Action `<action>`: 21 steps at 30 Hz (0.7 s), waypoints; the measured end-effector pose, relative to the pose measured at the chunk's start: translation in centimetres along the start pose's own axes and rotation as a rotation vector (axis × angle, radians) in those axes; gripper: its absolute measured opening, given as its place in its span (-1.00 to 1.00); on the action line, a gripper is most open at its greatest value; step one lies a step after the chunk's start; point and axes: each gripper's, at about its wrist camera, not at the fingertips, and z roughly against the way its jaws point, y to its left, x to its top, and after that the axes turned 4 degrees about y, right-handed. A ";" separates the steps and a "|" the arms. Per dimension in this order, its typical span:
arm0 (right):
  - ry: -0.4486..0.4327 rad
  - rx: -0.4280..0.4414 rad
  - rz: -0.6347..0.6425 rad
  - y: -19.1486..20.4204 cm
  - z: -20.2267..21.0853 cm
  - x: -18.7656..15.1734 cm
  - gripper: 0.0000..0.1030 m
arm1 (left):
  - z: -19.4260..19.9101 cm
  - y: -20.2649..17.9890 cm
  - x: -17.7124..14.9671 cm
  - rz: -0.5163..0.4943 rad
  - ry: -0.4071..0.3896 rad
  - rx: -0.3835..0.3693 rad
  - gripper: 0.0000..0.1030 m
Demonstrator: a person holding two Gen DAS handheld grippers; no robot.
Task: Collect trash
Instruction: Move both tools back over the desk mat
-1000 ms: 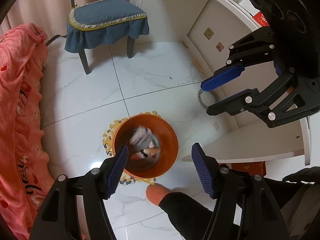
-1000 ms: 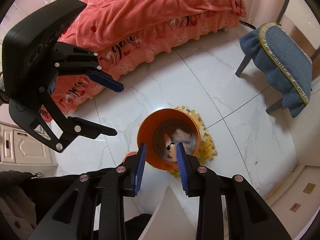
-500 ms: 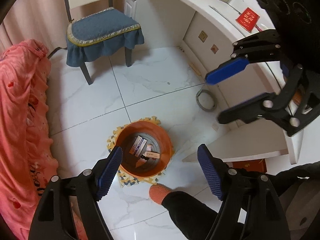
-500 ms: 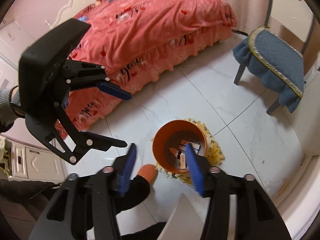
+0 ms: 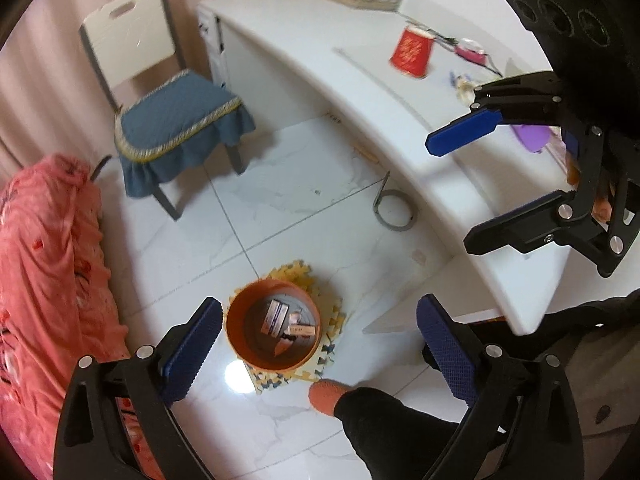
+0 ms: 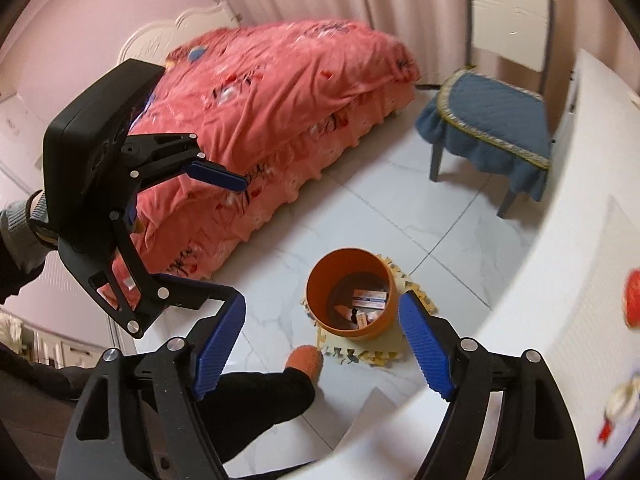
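Note:
An orange bin (image 5: 276,363) stands on a yellow foam mat (image 5: 298,273) on the white floor. Small flat boxes and wrappers (image 5: 276,316) lie in its bottom. My left gripper (image 5: 318,344) hangs high above the bin, its jaws opening wide with nothing between them. My right gripper (image 5: 450,194) is up at the desk's edge on the right. In the right wrist view the bin (image 6: 360,330) with its trash (image 6: 370,298) sits far below the right gripper (image 6: 322,340), whose jaws are opening and hold nothing. The left gripper (image 6: 240,240) is at the left, in front of the bed.
A white desk (image 5: 360,92) curves along the right and carries a red cup (image 5: 412,52) and small clutter. A blue-cushioned chair (image 5: 176,128) stands behind the bin, a pink bed (image 5: 48,260) at the left. A person's orange-socked foot (image 5: 326,396) touches the mat. A grey ring (image 5: 396,210) lies by the desk.
Both grippers have risen away from the bin and their jaws have spread wider. The trash, blurred in the bin a second ago, now lies still. The desk top has come into view.

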 end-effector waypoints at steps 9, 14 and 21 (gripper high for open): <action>-0.112 -0.088 -0.132 -2.9 8.8 -5.7 0.62 | 2.4 -5.7 3.5 -0.136 -0.061 -0.008 0.87; -0.165 -0.150 -0.221 -5.1 12.6 -9.8 0.63 | 2.4 -9.1 6.0 -0.229 -0.083 -0.042 0.87; -0.210 -0.241 -0.366 -8.7 16.8 -15.8 0.63 | 1.1 -14.0 9.9 -0.376 -0.078 -0.095 0.87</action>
